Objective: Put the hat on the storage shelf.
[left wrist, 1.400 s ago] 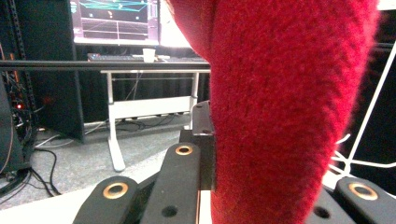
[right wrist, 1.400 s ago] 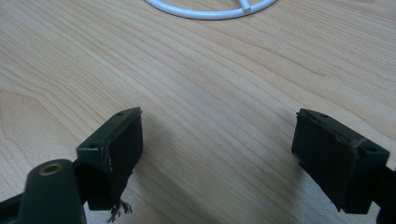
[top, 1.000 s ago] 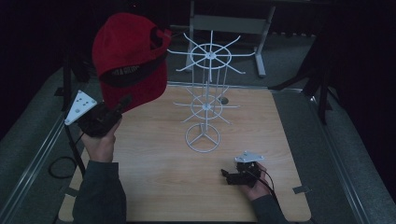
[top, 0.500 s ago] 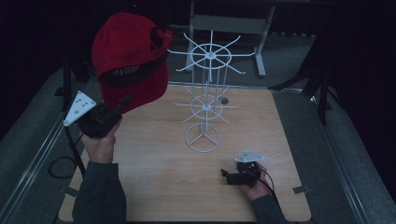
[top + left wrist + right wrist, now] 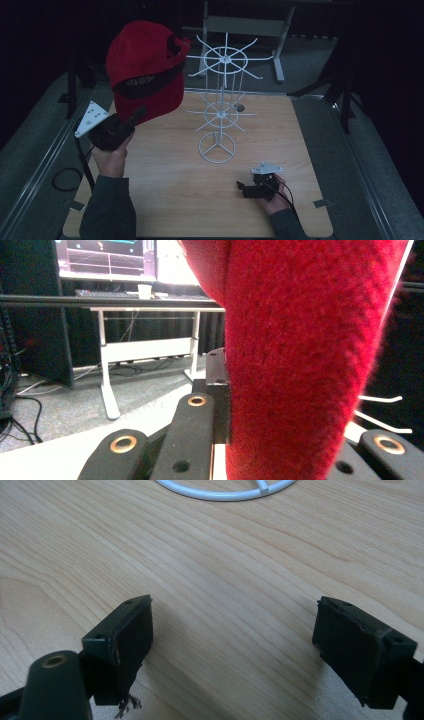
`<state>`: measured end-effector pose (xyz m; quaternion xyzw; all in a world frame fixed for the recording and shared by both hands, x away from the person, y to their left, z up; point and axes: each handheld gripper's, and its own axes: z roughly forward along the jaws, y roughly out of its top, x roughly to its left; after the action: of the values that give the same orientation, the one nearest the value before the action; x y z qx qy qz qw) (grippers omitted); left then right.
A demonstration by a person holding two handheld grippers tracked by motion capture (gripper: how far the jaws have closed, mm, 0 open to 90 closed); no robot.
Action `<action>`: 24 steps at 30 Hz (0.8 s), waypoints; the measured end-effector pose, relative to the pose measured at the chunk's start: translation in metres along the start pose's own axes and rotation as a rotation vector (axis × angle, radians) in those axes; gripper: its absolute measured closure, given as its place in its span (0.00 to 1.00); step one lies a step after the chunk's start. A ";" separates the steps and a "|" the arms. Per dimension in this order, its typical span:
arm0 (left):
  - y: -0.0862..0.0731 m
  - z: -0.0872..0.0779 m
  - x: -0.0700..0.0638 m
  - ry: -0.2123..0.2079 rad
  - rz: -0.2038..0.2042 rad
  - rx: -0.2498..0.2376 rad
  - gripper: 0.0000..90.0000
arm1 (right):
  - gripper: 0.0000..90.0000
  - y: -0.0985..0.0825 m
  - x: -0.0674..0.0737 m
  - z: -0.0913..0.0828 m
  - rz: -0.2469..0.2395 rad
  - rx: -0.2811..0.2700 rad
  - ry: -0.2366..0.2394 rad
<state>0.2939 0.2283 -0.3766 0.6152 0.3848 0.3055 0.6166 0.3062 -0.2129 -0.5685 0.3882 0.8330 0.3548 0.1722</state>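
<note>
My red cap hangs in the air left of the white wire rack, clenched in my left gripper. My right gripper rests low over the desk, fingers released.

Wooden table; beyond it a desk bearing monitors.

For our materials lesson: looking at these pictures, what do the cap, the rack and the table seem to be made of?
Cap: red woven cloth, matte; the left gripper view shows a fuzzy, napped weave.
Rack: probably white-coated metal wire; thin, stiff spokes and a ring base with a smooth finish.
Table: light wood or wood-look laminate, smooth; the right gripper view shows grain lines.
</note>
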 end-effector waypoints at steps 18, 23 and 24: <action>-0.020 0.003 0.000 0.002 -0.019 0.033 0.94 | 0.18 0.000 0.000 0.000 0.000 0.000 0.000; -0.028 0.004 -0.001 0.003 -0.019 0.045 0.94 | 0.18 0.000 0.000 0.000 0.000 0.000 0.000; -0.030 0.004 -0.001 0.002 -0.022 0.047 0.94 | 0.18 0.000 0.000 0.000 -0.001 0.000 0.000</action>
<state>0.2936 0.2238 -0.4066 0.6247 0.3993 0.2904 0.6049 0.3062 -0.2130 -0.5685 0.3879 0.8331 0.3546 0.1723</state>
